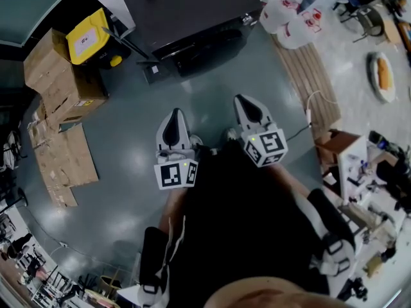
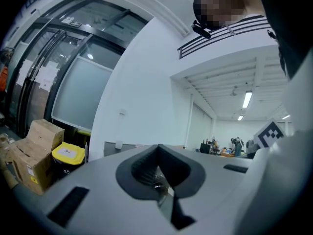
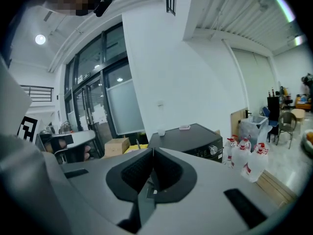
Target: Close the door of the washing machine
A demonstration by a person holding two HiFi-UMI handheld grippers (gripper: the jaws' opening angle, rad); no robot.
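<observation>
The black box-shaped washing machine [image 1: 186, 11] stands at the far edge of the grey floor [image 1: 128, 146], against the white wall [image 3: 195, 58]. A yellow-lidded bin [image 1: 87, 36] is on one side of it and clear plastic jugs with red labels [image 1: 292, 15] are on the other. Both tools are well apart from it. The left gripper [image 1: 174, 114] and the right gripper [image 1: 241, 99] hover side by side near the person's body, each with its jaws pressed together on nothing. The door is on the front face, seen almost edge-on from above, so I cannot tell how far it stands open. Closing it probably needs no grasp. Bring one shut gripper in, lay its flat side on the door's outer edge, away from the hinge, and push steadily until the latch catches.
</observation>
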